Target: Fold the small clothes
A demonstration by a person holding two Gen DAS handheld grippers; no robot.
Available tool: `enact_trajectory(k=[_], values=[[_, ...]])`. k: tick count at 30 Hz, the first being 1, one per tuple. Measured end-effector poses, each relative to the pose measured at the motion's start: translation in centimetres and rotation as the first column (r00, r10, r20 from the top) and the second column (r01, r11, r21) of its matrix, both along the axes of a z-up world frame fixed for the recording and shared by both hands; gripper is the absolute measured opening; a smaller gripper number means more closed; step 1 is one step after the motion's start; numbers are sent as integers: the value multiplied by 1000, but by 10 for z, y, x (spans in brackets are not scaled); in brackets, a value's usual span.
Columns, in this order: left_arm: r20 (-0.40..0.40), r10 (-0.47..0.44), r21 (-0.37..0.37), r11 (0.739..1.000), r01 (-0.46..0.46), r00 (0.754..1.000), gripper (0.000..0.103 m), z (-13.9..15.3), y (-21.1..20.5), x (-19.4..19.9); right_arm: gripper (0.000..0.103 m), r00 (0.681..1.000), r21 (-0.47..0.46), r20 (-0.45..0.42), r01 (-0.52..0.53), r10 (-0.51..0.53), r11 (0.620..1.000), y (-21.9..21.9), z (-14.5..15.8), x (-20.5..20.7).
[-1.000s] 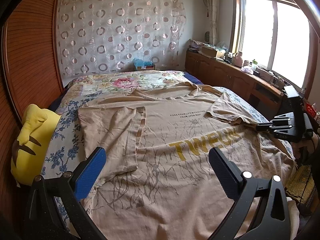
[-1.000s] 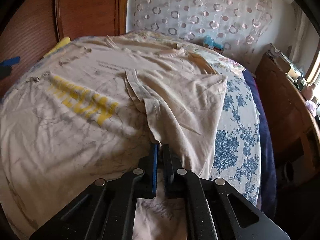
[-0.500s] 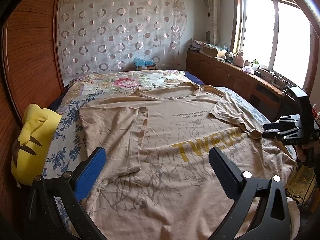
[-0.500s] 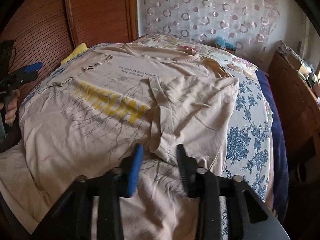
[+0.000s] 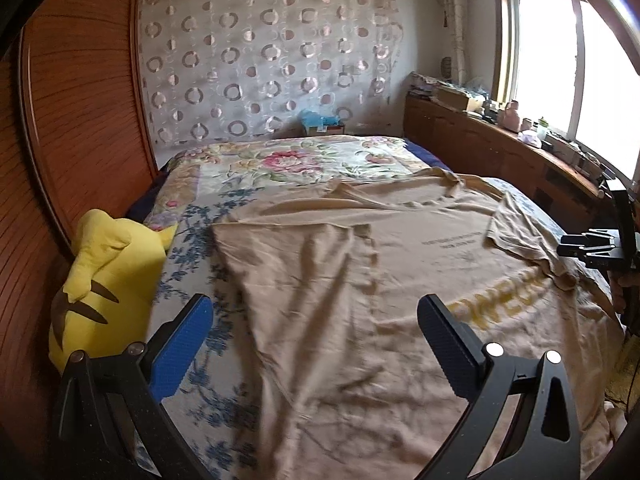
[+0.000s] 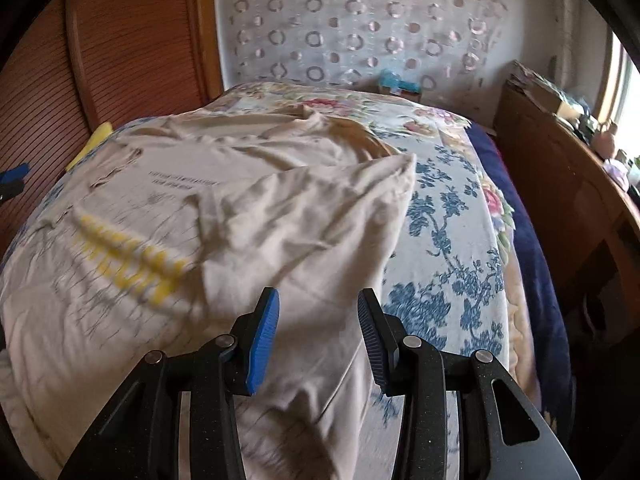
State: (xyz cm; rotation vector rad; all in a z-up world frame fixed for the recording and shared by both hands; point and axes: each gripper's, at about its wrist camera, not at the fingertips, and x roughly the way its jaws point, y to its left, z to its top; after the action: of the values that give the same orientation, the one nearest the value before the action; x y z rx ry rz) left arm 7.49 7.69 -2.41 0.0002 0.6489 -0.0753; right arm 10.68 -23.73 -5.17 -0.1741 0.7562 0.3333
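Note:
A beige T-shirt with yellow lettering lies spread on the bed, both sides folded inward over its body. My left gripper hovers open above the shirt's left folded panel, with nothing between its fingers. In the right wrist view the right gripper stands open just above the right folded panel, its pads off the cloth. The right gripper also shows at the bed's right edge in the left wrist view. The left one peeks in at the far left of the right wrist view.
A yellow plush toy lies on the bed's left side against the wooden wall panel. The floral bedspread shows beyond the shirt. A low wooden cabinet with clutter runs under the window on the right.
The right gripper opened, let go of the shirt's folded edge and drew back a little. The left gripper shifted toward the left side of the shirt, staying open.

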Motion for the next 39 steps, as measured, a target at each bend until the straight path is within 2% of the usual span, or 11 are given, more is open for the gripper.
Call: enact_trajectory(k=[5,7,9,11,17,20,24,29,37,39], values=[[-28,7,-9,1000,-7,1000,97,-7,16,12,42,1000,0,-11,24,-24,1000,0,-7,11],[-37,1,-18,1000,-2,999,93,-10,21,17,42,1000,-8,-19,23,-23,1000,0,-10,16],[-48,-3,-21,1000,2,999,82,-12,26,24,42,999,-22,-22,23,-24,999,0,-12,17],[-59,4,-10,1000,-4,998,77,-12,31,31,42,1000,-26,-16,22,-23,999,0,-13,17],[-106,30,-9,999,-31,994,68,-19,48,65,45,999,-2,-28,26,-26,1000,-8,-13,19],[-133,49,7,999,-49,990,65,-25,52,85,46,999,-8,-24,27,-27,1000,-8,-13,19],[-174,71,-8,997,-74,982,60,-37,63,107,46,999,-3,-27,26,-26,1000,-9,-13,19],[-227,102,-73,990,-121,969,57,-52,76,131,46,999,-2,-28,26,-26,1000,-9,-13,19],[-243,135,-80,984,-159,961,53,-57,84,153,46,999,-3,-28,26,-26,1000,-10,-13,20],[-246,137,-77,984,-160,960,47,-57,84,158,46,999,-3,-28,26,-26,1000,-10,-13,20]])
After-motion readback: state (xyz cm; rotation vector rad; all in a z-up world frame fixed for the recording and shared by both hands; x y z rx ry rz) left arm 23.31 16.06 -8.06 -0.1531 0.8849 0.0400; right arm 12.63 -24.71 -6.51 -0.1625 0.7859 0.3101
